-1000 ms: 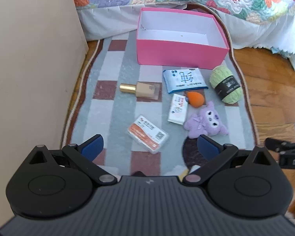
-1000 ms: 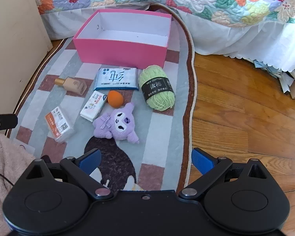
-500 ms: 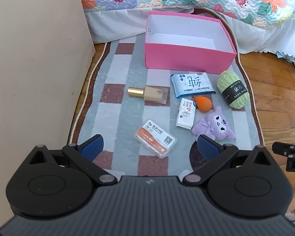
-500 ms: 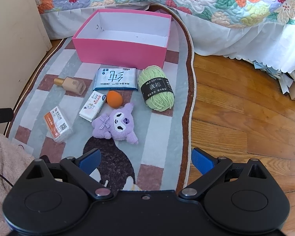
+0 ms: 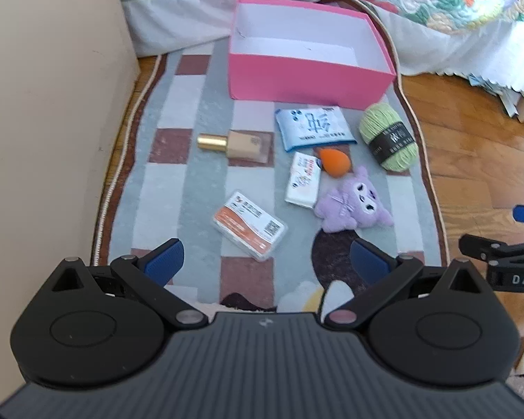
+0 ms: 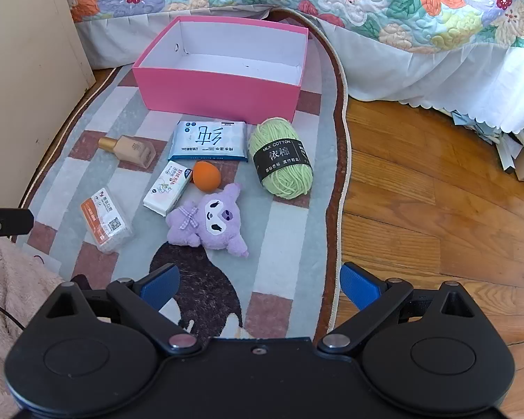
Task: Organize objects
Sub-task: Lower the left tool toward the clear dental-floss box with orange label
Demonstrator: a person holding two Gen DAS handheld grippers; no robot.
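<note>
Presently, grippers: left gripper (image 5: 266, 260) and right gripper (image 6: 258, 281) hover nearest, fingers apart, empty.
Plush: lilac soft toy (image 6: 209, 217) lies near-centre on the rug (image 6: 129, 122).
Yarn: green skein (image 6: 280, 161), banded, right.
Box: pink cardboard box (image 6: 223, 90), farthest, empty, likely the destination.

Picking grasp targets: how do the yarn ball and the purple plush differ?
The yarn ball is green, rounded and wrapped in a black label; the purple plush is irregular, with ears, limbs and a bow. The yarn ball lies near the rug's right edge; the purple plush lies closer to the grippers. Both look soft, rest on the rug and are outside the pink box.
</note>
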